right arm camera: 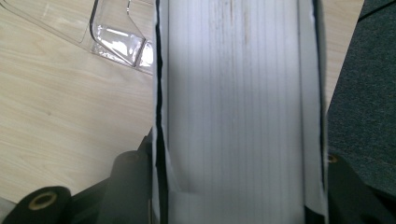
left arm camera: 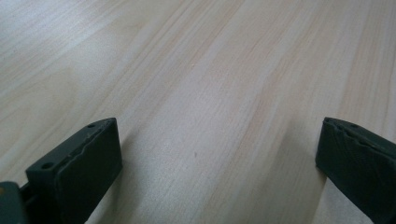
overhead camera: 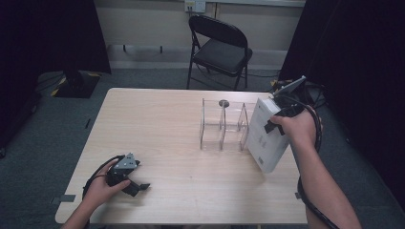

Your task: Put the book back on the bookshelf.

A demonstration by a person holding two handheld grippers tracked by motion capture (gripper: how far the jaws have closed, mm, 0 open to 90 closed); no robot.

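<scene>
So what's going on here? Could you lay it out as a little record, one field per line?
Setting: wooden table, folding chair behind it
Left gripper: resting low on the table, jaws wide open, holding nothing
Right gripper: clamped on a white book
Book: lifted and tilted, at the table's right side
Beside the book: clear plastic divider rack, its slots look empty

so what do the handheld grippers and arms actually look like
Both are black two-jaw tools. The left gripper carries a grey three-cornered plate, and its blocky pads have wavy edges. The right gripper trails a thick black looping cable. Forearms are bare, no sleeves.
</scene>
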